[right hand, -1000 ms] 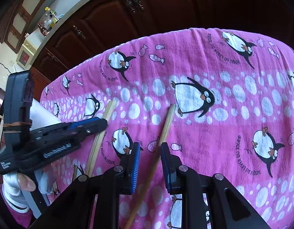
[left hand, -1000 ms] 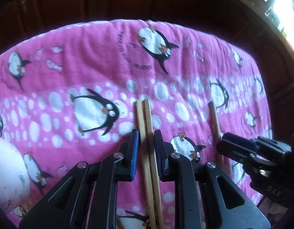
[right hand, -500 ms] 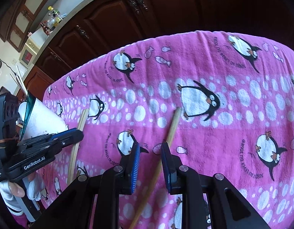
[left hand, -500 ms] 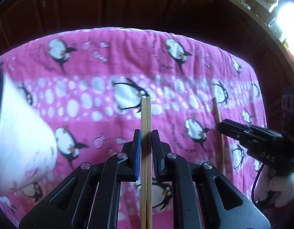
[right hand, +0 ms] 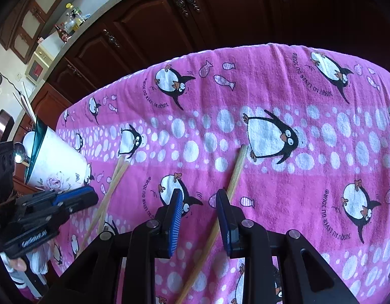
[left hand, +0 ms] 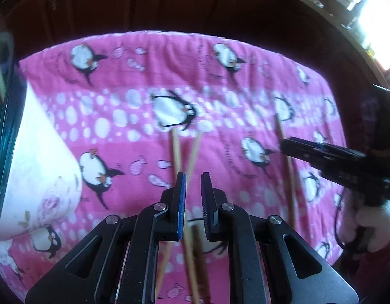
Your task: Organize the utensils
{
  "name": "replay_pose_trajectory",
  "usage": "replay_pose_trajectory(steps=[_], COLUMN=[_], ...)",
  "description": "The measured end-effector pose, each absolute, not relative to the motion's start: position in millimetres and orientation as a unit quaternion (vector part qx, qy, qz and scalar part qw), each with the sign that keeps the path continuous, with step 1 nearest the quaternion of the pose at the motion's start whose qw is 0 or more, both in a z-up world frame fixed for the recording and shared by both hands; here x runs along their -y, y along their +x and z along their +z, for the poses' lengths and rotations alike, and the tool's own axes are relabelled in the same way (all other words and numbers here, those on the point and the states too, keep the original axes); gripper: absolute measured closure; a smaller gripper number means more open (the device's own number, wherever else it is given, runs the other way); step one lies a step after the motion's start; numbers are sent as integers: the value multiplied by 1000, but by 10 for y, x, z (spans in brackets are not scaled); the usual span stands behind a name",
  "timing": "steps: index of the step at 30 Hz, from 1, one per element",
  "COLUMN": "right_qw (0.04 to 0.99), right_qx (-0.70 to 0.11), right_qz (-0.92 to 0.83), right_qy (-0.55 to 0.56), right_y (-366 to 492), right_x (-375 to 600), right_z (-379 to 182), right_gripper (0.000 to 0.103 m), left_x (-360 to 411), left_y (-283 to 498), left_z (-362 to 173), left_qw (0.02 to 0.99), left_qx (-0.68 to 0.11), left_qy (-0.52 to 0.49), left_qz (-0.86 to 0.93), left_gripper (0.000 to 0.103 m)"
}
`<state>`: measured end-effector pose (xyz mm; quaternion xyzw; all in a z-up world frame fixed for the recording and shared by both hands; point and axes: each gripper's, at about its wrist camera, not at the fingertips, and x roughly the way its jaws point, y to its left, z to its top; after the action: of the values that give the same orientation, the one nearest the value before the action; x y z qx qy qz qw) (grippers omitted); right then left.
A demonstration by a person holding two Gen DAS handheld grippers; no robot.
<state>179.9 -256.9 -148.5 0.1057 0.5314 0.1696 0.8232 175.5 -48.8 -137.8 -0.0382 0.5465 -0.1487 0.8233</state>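
Note:
My left gripper (left hand: 193,190) is shut on two wooden chopsticks (left hand: 195,149), which cross between its pads and splay apart at their far tips, held just above the pink penguin cloth (left hand: 119,76). From the right wrist view, the left gripper (right hand: 93,197) and its chopsticks (right hand: 116,177) are close to a white flowered cup (right hand: 55,157). My right gripper (right hand: 198,200) hangs over a single chopstick (right hand: 235,172) lying on the cloth. Its jaws are opening; the stick lies by the right finger, not pinched. In the left wrist view, the right gripper (left hand: 283,147) is over that chopstick (left hand: 290,185).
The white cup (left hand: 38,164) with a teal rim stands at the cloth's left end and holds spoons (right hand: 17,152). Gloved hands (left hand: 372,223) hold both tools. Dark wooden cabinets (right hand: 220,12) stand behind the cloth's far edge.
The left jaws closed on the two chopsticks and carried them left, nearer the cup; the sticks went from parallel to crossed. The right jaws widened a little over the single chopstick.

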Motion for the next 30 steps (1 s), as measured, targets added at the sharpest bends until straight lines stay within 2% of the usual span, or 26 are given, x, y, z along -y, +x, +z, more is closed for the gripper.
replay_pose_trajectory(steps=[6, 11, 15, 22, 23, 26, 30], right_qw=[826, 825, 822, 813, 814, 824, 831], right_qx=[-530, -534, -539, -556, -555, -545, -527], right_qz=[161, 153, 147, 144, 144, 139, 158], right_qy=[107, 104, 112, 97, 93, 64, 81], right_y=[1824, 1874, 1960, 2135, 2147, 2160, 2054], right_x=[2642, 2692, 2770, 2720, 2685, 2614, 2633], right_z=[-1497, -1523, -1541, -1637, -1652, -1668, -1527], right_gripper=[77, 77, 70, 70, 71, 90, 92], left_x=[472, 746, 893, 1019, 1026, 1065, 979], left_y=[1838, 2000, 2098, 2220, 2222, 2221, 2100], left_z=[-1437, -1439, -1490, -1643, -1652, -1654, -1461], left_qw=[824, 827, 824, 813, 813, 814, 822], left_qx=[-549, -543, -546, -561, -560, -558, -545], left_qy=[-26, 6, 46, 90, 94, 84, 29], left_qz=[-135, -143, -142, -128, -130, -139, -162], left_gripper=[93, 91, 89, 87, 88, 96, 98])
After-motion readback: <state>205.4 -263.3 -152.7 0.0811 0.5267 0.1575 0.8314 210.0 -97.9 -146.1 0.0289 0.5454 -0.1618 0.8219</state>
